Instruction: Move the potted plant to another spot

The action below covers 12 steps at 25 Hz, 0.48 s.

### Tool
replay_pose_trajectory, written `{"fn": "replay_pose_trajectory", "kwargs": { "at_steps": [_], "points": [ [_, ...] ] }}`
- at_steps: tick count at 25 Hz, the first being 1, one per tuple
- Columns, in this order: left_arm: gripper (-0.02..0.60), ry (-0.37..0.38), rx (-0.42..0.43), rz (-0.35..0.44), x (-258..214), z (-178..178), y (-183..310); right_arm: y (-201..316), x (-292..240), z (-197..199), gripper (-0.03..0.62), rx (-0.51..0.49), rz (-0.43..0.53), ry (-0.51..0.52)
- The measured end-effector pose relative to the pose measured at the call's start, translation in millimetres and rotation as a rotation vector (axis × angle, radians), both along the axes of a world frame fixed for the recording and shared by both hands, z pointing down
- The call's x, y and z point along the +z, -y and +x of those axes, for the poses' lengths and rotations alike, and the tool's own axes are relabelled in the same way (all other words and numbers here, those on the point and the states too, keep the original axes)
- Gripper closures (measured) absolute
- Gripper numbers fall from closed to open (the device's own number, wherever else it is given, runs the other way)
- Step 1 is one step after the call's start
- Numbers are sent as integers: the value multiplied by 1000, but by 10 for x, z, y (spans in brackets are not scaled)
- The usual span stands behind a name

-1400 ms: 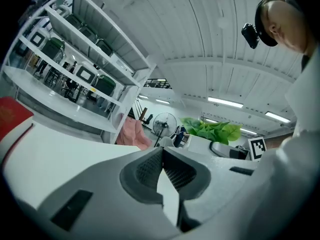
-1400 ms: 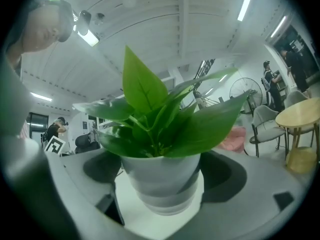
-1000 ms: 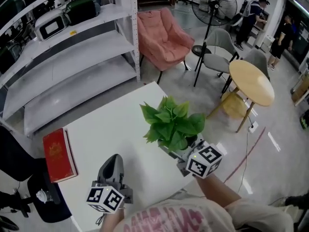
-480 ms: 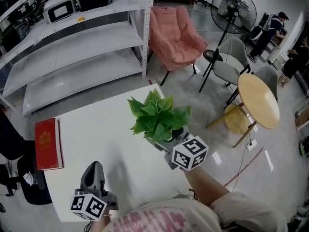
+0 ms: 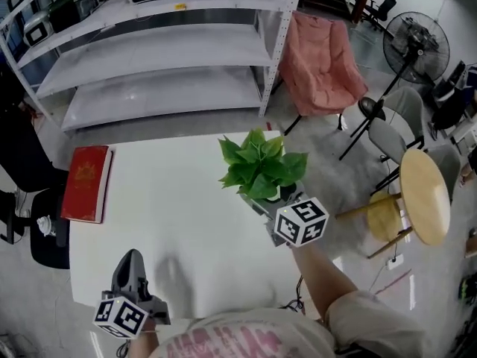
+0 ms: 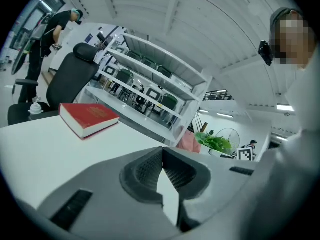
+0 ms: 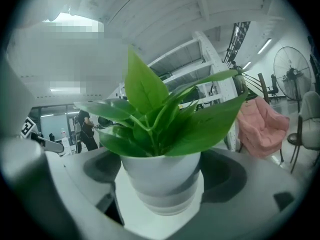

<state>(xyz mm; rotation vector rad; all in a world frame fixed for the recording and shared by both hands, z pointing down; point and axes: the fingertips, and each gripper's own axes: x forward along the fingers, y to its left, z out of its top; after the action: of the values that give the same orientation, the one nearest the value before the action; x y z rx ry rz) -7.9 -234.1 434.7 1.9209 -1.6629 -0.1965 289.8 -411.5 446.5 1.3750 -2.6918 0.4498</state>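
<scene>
The potted plant [image 5: 261, 166], green leaves in a white pot [image 7: 160, 176], sits at the right edge of the white table [image 5: 171, 215], near its far corner. My right gripper [image 5: 278, 200] is shut on the pot, one jaw on each side [image 7: 160, 184]. Whether the pot rests on the table or hangs just above it, I cannot tell. My left gripper [image 5: 131, 259] is at the table's front left, shut with nothing in it [image 6: 162, 156]. In the left gripper view the plant [image 6: 216, 143] shows far off to the right.
A red book [image 5: 86, 181] lies on the table's left side [image 6: 90, 116]. White metal shelves [image 5: 164, 51] stand behind the table. A pink chair [image 5: 320, 58], a round wooden table [image 5: 425, 196] and a fan [image 5: 414, 43] are to the right. A black office chair [image 5: 15, 222] stands at the left.
The head view has swung, so the table now lies squarer in the picture. The plant stays in my right gripper near the table's right edge. My left gripper stays shut at the front left.
</scene>
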Motion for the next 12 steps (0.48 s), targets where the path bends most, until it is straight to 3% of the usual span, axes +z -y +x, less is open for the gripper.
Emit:
{"fn": "replay_pose_trajectory", "kwargs": {
  "at_steps": [4,12],
  "points": [
    [579,-9,-90,-11,17,-163,-208,129,148,-47,86,-30,-18,-16],
    [579,37,-184,-40,4,-346,-576,291,434,-162,86,-39,-50,-8]
  ]
}}
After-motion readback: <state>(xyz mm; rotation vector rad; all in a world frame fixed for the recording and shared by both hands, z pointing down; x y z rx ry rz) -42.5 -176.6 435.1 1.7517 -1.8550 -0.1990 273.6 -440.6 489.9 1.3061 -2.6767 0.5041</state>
